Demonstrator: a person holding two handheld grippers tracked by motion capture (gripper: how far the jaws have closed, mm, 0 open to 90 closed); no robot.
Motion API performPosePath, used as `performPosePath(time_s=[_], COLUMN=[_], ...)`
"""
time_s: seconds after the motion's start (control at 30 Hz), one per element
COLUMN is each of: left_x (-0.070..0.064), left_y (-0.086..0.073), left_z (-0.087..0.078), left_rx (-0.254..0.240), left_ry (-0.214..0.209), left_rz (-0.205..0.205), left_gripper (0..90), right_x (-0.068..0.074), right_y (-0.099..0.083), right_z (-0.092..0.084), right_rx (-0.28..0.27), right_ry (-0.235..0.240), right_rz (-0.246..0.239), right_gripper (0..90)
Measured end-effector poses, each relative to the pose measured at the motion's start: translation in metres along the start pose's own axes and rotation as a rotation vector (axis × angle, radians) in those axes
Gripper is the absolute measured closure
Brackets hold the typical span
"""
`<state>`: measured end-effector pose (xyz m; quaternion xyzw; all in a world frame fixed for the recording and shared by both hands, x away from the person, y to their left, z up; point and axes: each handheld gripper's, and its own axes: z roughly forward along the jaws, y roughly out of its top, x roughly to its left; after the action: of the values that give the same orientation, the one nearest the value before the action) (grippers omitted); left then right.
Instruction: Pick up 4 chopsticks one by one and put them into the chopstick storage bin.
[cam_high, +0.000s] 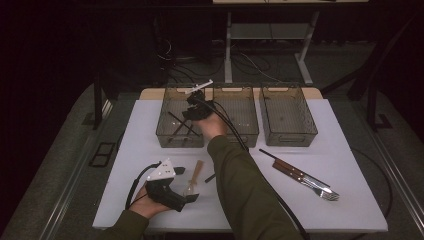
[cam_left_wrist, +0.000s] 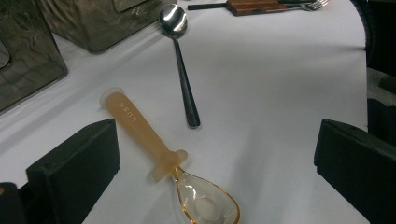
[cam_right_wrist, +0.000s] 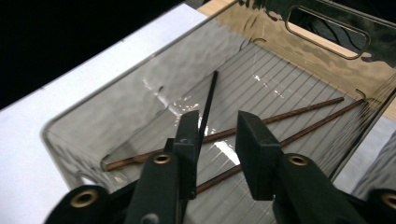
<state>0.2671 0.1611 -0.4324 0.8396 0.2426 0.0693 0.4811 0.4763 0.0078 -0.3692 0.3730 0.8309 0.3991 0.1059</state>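
My right gripper (cam_high: 193, 112) (cam_right_wrist: 218, 119) hangs over the left grey bin (cam_high: 165, 134) (cam_right_wrist: 140, 88), jaws pointing down into it and a little apart. A black chopstick (cam_right_wrist: 209, 98) slants between them, resting against the left pad without being pinched. Two brown chopsticks (cam_right_wrist: 289, 112) lie crossed on the bin floor. My left gripper (cam_high: 186, 184) (cam_left_wrist: 215, 140) sits low at the table's front left, wide open, its jaws either side of an amber-handled clear spoon (cam_high: 196, 173) (cam_left_wrist: 140, 128). Just beyond that lies a black-handled metal spoon (cam_left_wrist: 183, 79).
Two more grey bins, middle (cam_high: 240, 131) and right (cam_high: 287, 135), stand in the back row. Wooden-handled knives and forks (cam_high: 300, 176) (cam_left_wrist: 252, 5) lie at the right front of the white table (cam_high: 340, 150). My right sleeve crosses the table's middle.
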Motion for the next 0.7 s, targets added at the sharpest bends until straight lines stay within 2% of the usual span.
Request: performPosePath(time_s=[0.2, 0.3, 0.37, 0.4, 0.53, 0.63, 0.7], left_x=[0.0, 0.0, 0.0, -0.001, -0.001, -0.001, -0.001], left_y=[0.0, 0.0, 0.0, 0.0, 0.0, 0.0, 0.0], left_z=[0.0, 0.0, 0.001, 0.001, 0.001, 0.002, 0.002], left_rx=[0.004, 0.005, 0.007, 0.007, 0.007, 0.008, 0.005], left_ry=[0.003, 0.002, 0.003, 0.004, 0.007, 0.007, 0.008], left_rz=[0.003, 0.0, -0.002, -0.001, 0.001, 0.0, -0.003], left_gripper=[0.0, 0.0, 0.0, 0.0, 0.0, 0.0, 0.0], right_x=[-0.002, -0.001, -0.004, -0.005, -0.005, -0.006, -0.007], right_y=[-0.002, -0.006, -0.01, -0.012, -0.023, -0.033, -0.038], right_z=[-0.016, -0.025, -0.031, -0.034, -0.043, -0.05, -0.053], right_rx=[-0.015, -0.017, -0.008, 0.002, 0.038, 0.059, 0.066], right_ry=[0.052, 0.074, 0.104, 0.113, 0.107, 0.124, 0.133], right_rz=[0.024, 0.017, 0.033, 0.035, 0.0, -0.029, -0.039], right_gripper=[60.1, 57.4, 55.4, 56.7, 79.6, 87.8, 89.4])
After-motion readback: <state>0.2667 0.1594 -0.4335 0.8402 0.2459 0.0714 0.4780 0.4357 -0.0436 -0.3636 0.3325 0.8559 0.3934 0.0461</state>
